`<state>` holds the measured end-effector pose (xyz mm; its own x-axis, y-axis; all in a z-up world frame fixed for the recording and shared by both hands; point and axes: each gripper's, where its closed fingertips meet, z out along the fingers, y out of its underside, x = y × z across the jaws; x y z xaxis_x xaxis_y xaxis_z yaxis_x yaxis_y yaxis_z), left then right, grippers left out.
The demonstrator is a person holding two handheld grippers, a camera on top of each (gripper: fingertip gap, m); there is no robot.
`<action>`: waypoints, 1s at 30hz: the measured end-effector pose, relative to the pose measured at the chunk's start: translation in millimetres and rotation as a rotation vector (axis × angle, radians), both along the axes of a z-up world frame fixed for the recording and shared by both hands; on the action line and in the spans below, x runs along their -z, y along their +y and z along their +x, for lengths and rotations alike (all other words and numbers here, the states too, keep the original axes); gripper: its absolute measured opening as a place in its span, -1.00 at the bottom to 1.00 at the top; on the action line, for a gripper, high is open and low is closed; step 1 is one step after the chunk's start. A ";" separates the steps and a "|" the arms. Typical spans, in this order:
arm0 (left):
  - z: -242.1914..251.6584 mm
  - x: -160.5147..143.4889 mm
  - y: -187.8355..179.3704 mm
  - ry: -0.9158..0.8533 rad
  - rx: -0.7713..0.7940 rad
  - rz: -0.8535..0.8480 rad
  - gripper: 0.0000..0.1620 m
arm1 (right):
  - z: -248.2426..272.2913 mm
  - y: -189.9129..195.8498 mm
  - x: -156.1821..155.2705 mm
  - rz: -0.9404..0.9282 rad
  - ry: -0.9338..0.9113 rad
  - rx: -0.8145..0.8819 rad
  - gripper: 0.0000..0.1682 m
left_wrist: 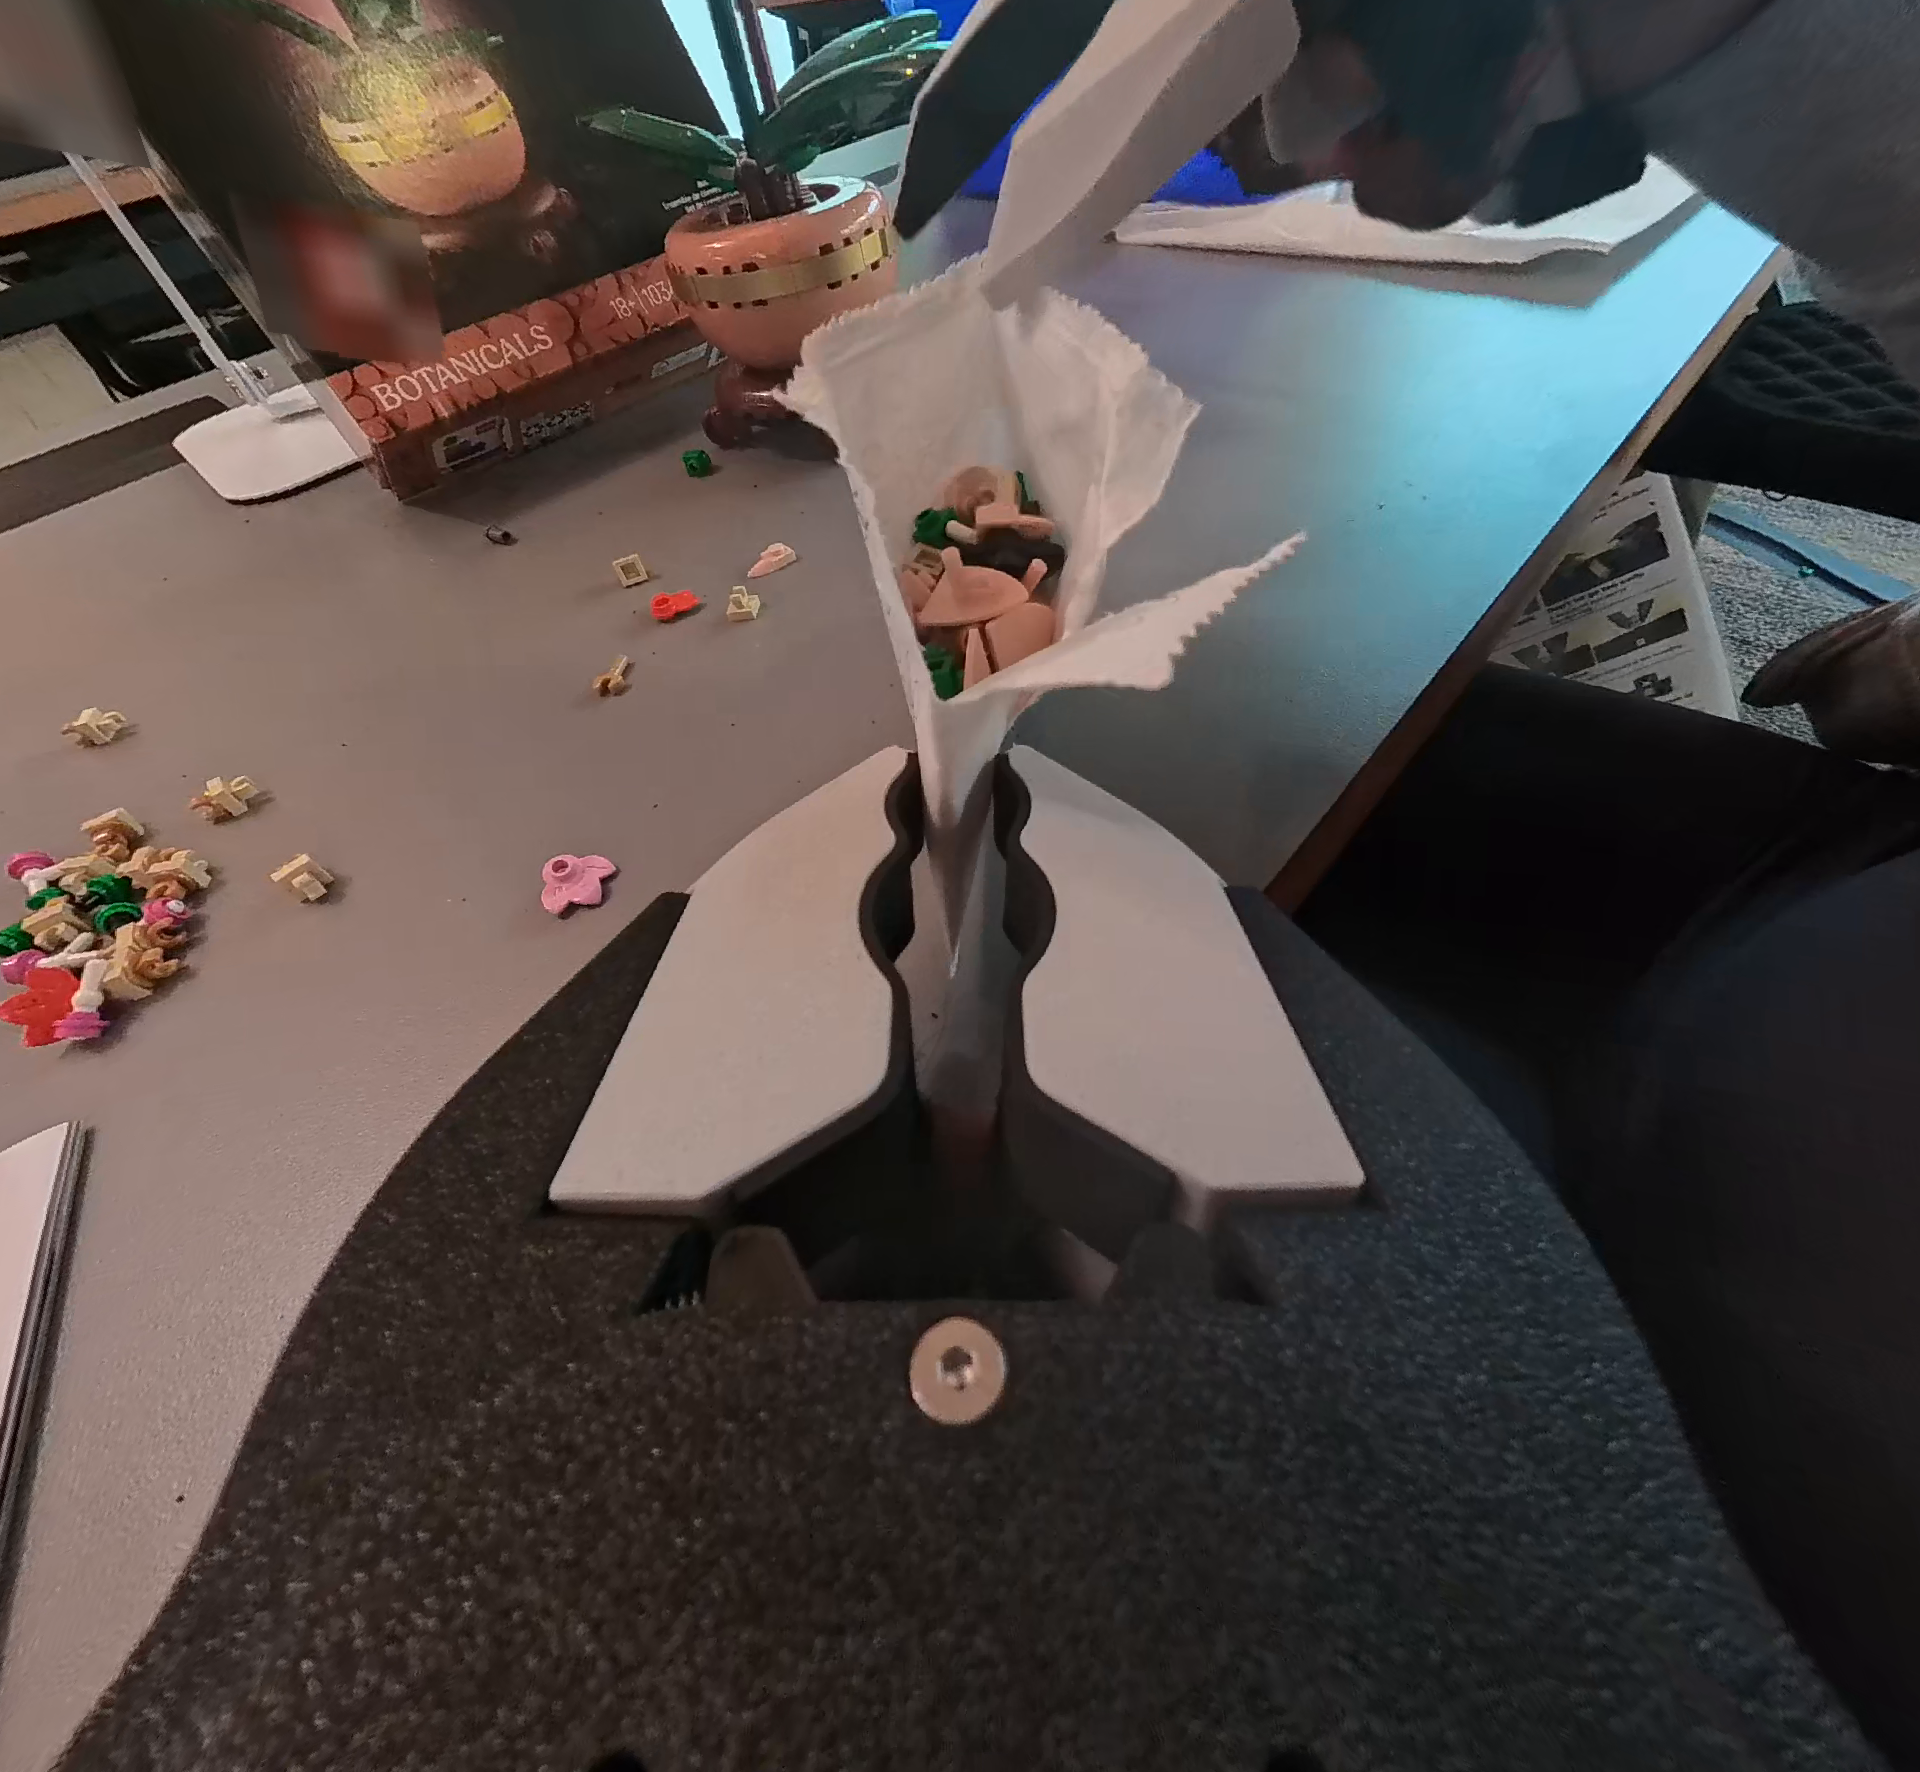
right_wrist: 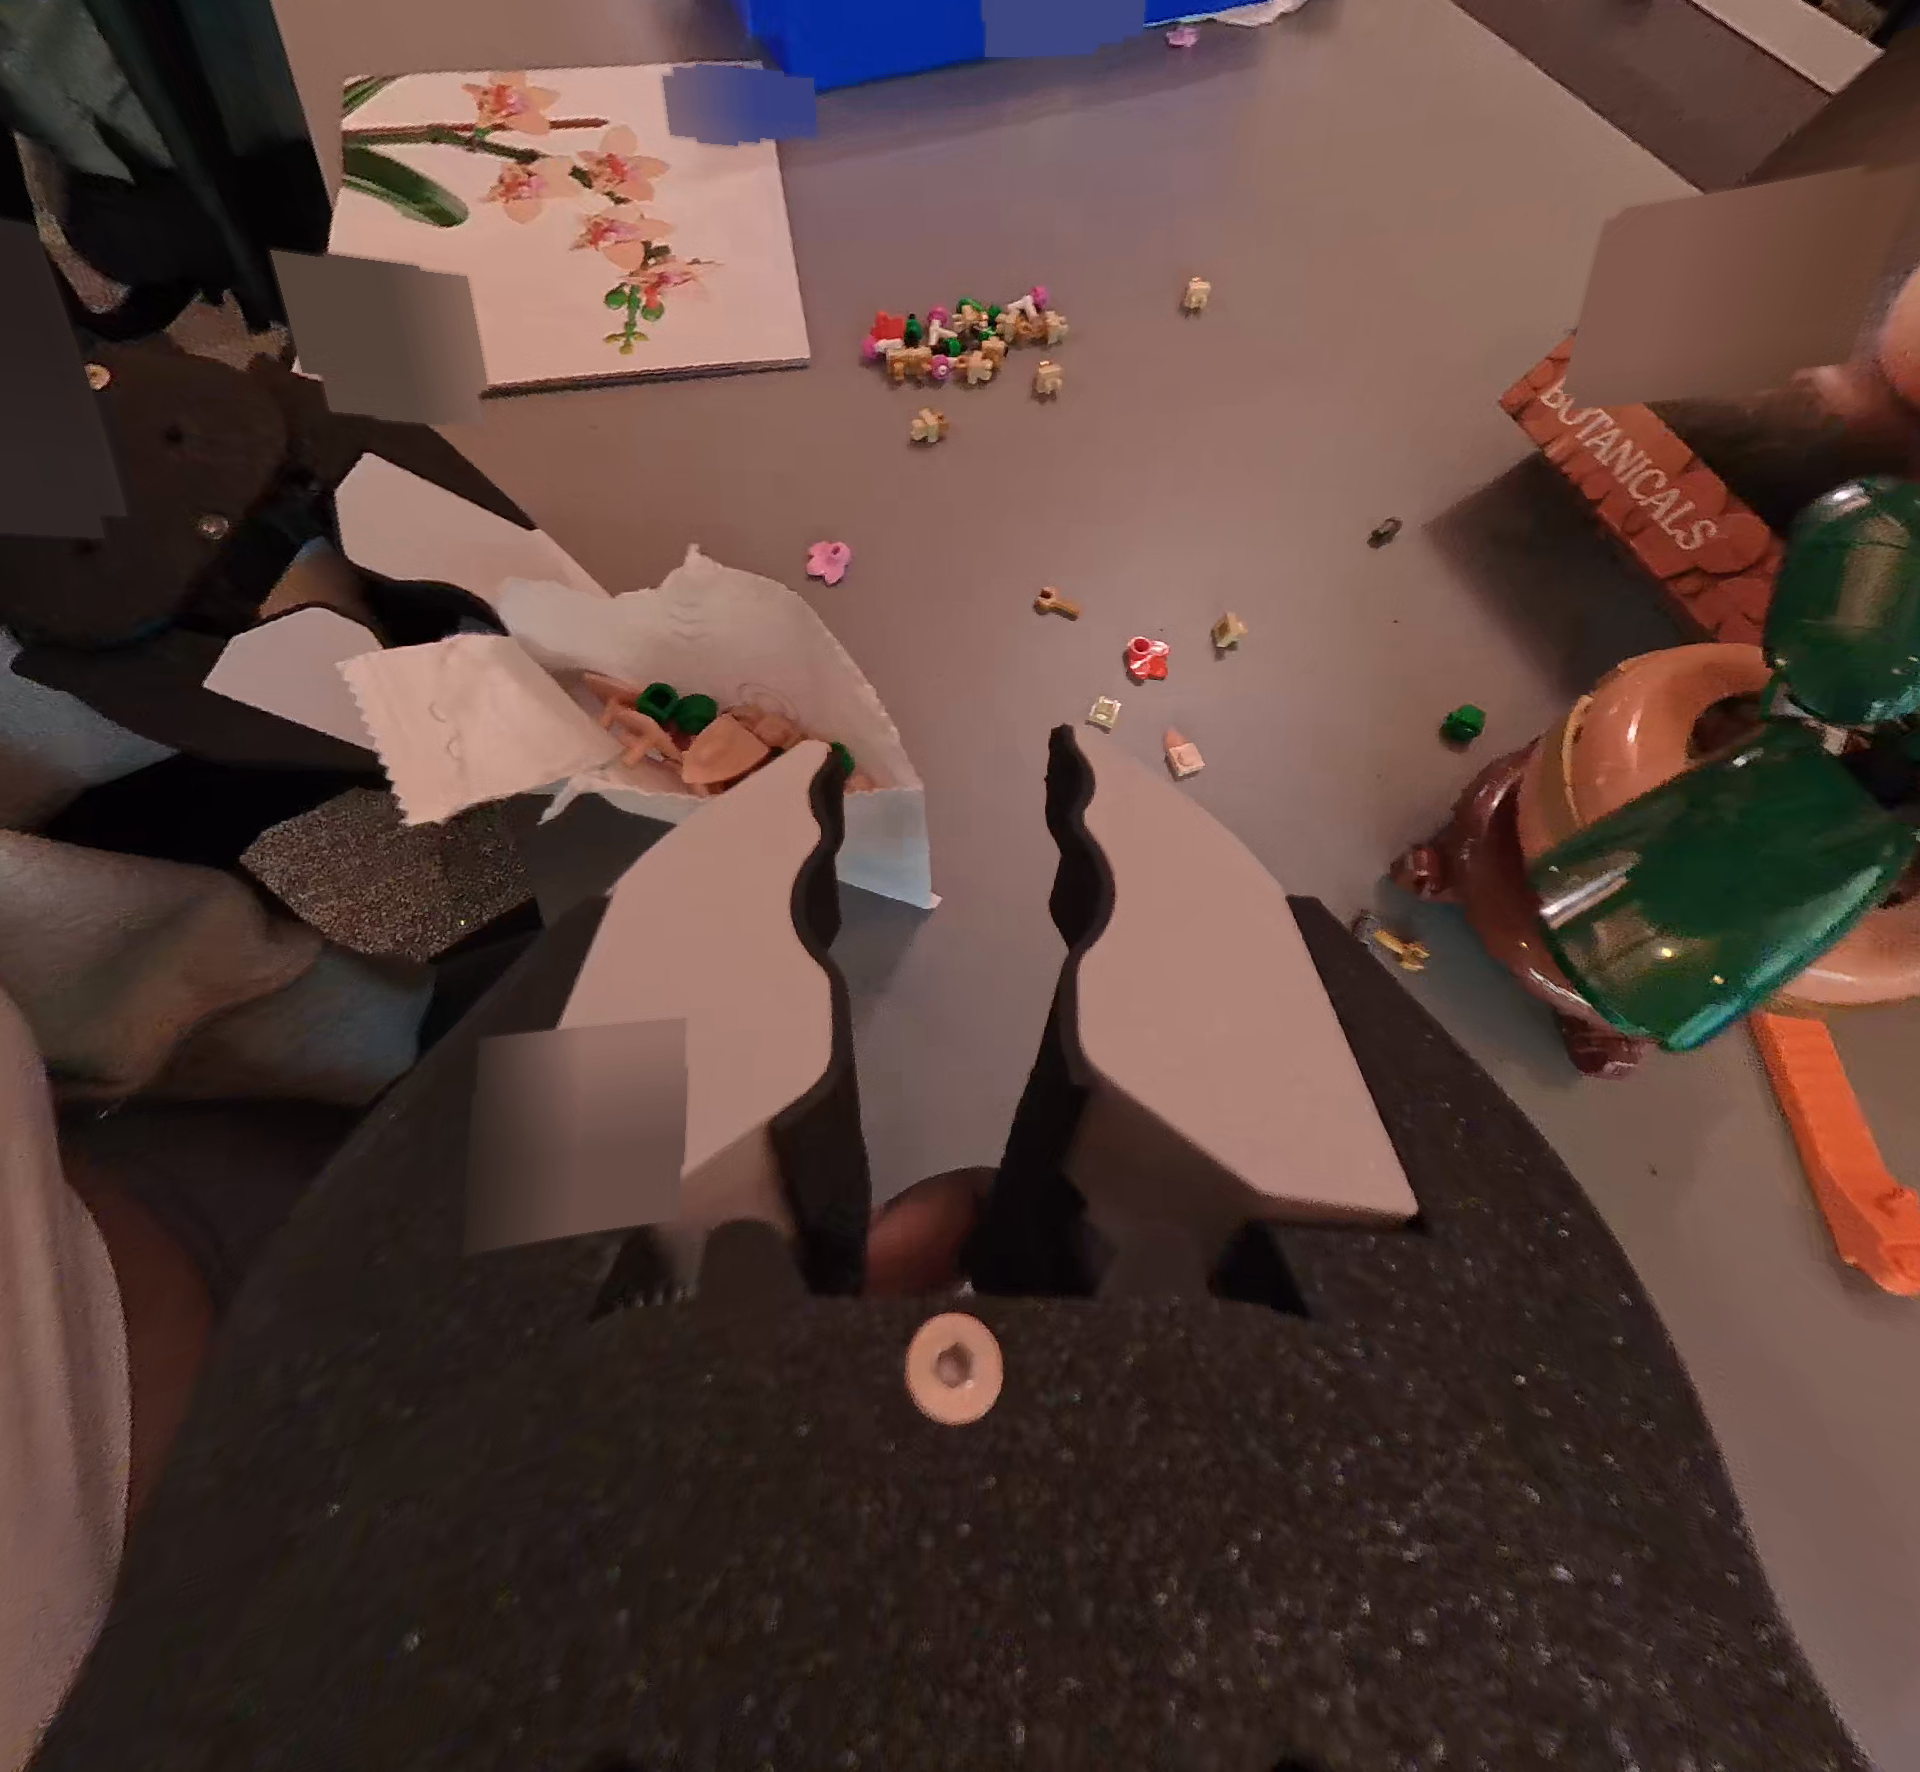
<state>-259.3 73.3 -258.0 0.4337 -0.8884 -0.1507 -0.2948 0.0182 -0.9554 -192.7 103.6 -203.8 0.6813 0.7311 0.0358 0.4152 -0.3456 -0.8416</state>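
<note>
Paper bag (left_wrist: 997,517) of small bricks, torn open, stood clamped at its base in left gripper (left_wrist: 956,787) jaws above the counter (left_wrist: 416,683) near edge; right gripper (right_wrist: 945,766), jaws apart, empty, hovered just beside it.

Print seen on two items; wording not transcribed.
White lettering and numerals are borne by the box (left_wrist: 468,382) base strip, small print by a sheet (left_wrist: 1610,600).
</note>
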 end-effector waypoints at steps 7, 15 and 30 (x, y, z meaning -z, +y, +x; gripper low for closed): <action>-0.2 -0.5 0.7 -0.006 0.000 -0.004 -0.85 | 41.9 7.6 -9.8 0.058 0.063 0.083 -0.61; -1.5 -1.3 0.2 -0.016 0.003 -0.017 -0.85 | 287.9 49.4 6.7 0.093 0.009 0.919 -0.70; -2.1 -2.3 -1.2 -0.035 0.007 -0.033 -0.85 | 404.9 41.1 34.9 0.017 -0.257 1.264 -0.94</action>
